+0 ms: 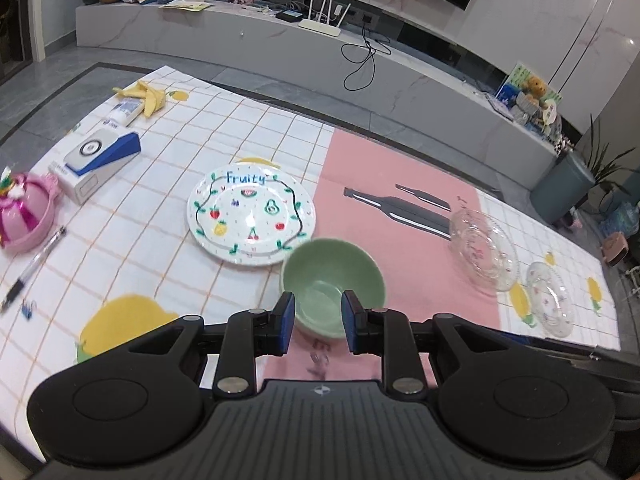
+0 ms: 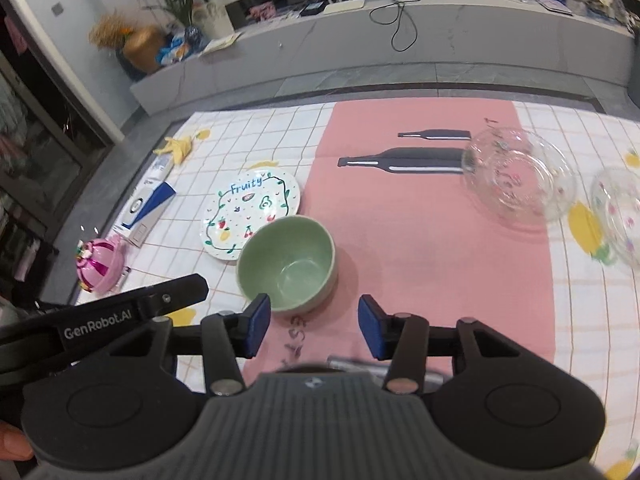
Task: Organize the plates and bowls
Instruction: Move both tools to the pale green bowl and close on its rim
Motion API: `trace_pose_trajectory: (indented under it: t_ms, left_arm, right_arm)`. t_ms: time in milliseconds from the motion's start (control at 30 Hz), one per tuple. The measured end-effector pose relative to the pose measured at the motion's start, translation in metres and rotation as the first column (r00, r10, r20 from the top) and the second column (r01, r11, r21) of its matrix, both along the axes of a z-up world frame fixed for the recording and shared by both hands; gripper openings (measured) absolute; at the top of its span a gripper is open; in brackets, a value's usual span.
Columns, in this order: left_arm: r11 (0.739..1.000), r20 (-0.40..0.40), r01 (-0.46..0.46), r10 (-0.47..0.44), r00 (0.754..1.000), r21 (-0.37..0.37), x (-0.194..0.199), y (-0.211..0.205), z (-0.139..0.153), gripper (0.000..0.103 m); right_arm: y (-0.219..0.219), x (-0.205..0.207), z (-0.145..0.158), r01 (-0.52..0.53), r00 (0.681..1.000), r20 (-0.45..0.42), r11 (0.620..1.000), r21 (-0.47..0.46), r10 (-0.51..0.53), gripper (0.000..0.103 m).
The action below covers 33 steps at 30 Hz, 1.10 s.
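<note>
A pale green bowl (image 1: pixel 332 280) (image 2: pixel 286 260) stands upright on the pink strip of the tablecloth, its rim touching the white "Fruity" plate (image 1: pixel 250 216) (image 2: pixel 252 208) to its left. Two clear glass plates (image 1: pixel 482 250) (image 1: pixel 552 300) lie to the right, the nearer one (image 2: pixel 520 174) and the outer one (image 2: pixel 618 216) also in the right wrist view. My left gripper (image 1: pixel 319 320) hovers just short of the bowl, open, with nothing pressed between its pads. My right gripper (image 2: pixel 315 326) is open wider and empty, the bowl ahead of its left finger.
A pink toy dish (image 1: pixel 24 216), a white and blue box (image 1: pixel 96 164), a pen (image 1: pixel 36 264) and a banana peel (image 1: pixel 148 96) lie on the left of the cloth. A silver object (image 2: pixel 360 364) lies under the right gripper. The left tool's black arm (image 2: pixel 132 308) crosses beside the right one.
</note>
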<state>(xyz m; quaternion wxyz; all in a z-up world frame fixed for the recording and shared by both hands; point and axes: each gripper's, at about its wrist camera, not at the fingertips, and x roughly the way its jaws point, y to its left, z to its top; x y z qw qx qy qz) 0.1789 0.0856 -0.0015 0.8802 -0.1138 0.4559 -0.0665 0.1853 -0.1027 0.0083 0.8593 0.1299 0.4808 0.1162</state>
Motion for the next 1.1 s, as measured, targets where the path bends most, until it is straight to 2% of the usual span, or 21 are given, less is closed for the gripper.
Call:
trace_pose_trajectory:
  t_ms: [267,467,700,867,967,1100]
  left_arm:
    - [1.0,-0.018,0.015,-0.014,1.0,0.026,0.04,0.0,-0.022,0.033]
    - [0.999,-0.069,0.001,-0.004,0.998,-0.04,0.054,0.006,-0.053,0.033]
    - [0.998,-0.083,-0.02,0.015,0.996,-0.059,0.062,0.01,-0.063,0.034]
    - [1.0,-0.116,-0.016,0.017,0.993,0.005,0.062,0.008,-0.073,0.034]
    - [1.0,-0.129,-0.008,0.008,0.992,0.004,0.061,0.008,-0.078,0.033]
    - [1.0,-0.135,0.0,0.0,0.991,0.006,0.061,0.005,-0.081,0.023]
  right_arm:
    - [0.006,0.054,-0.019,-0.03,0.998,-0.049,1.0,-0.007,0.03,0.048]
    - [0.003,0.077,-0.046,-0.018,0.993,-0.119,1.0,0.003,0.018,0.048]
    - [-0.002,0.089,-0.069,-0.009,0.982,-0.186,0.999,0.036,0.015,0.048]
    - [-0.002,0.091,-0.074,-0.011,0.981,-0.193,0.999,0.038,0.018,0.039]
    - [0.0,0.09,-0.074,-0.027,0.98,-0.197,0.999,0.047,0.036,0.032]
    - [0.005,0.088,-0.077,-0.041,0.977,-0.205,0.998,0.054,0.052,0.024]
